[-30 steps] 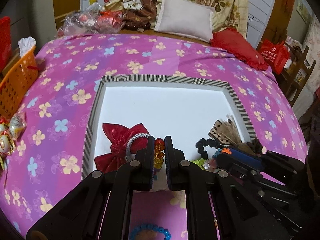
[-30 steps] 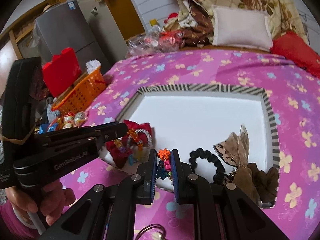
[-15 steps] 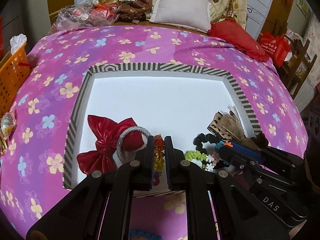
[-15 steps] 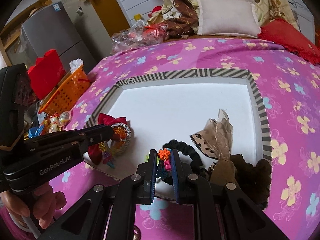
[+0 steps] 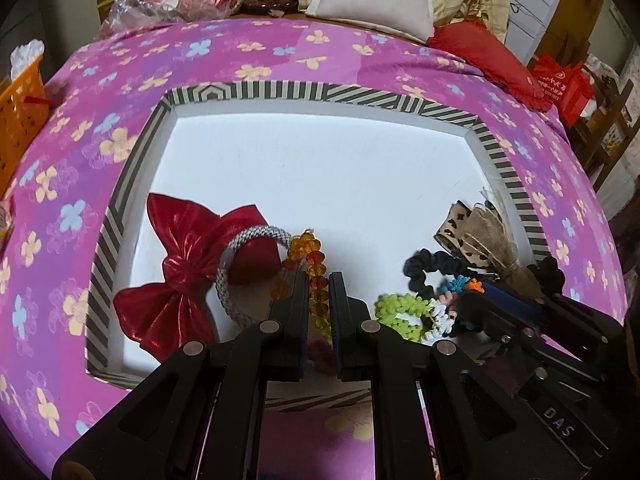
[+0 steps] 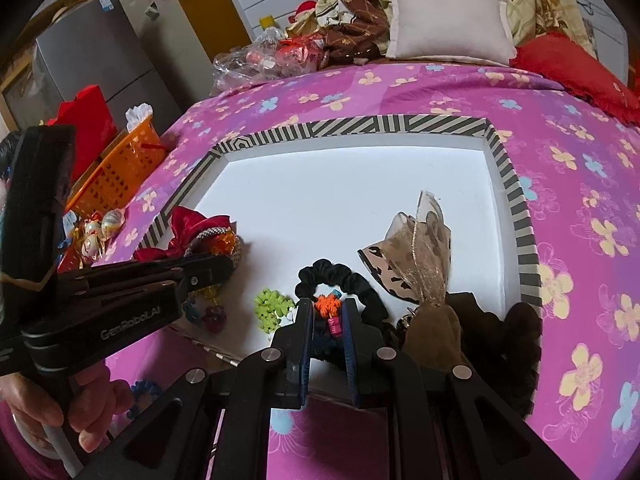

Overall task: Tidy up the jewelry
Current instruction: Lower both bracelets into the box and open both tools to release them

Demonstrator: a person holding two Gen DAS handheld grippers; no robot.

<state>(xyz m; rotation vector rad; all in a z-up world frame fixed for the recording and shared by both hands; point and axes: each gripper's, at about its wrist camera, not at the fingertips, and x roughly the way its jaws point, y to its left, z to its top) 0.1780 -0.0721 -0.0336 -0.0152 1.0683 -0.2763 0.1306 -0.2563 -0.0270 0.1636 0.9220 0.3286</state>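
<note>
My left gripper [image 5: 319, 280] pinches an orange bead bracelet [image 5: 310, 258] at the near left of the striped tray [image 5: 280, 91], beside a red bow [image 5: 188, 264] and a grey ring [image 5: 240, 242]. My right gripper [image 6: 327, 308] pinches a flowered hair tie [image 6: 329, 307] at the near edge, by a black scrunchie [image 6: 344, 276]. The tray's far half is bare white. Only the right view shows the hand [image 6: 68, 404] and an orange basket [image 6: 116, 176].
</note>
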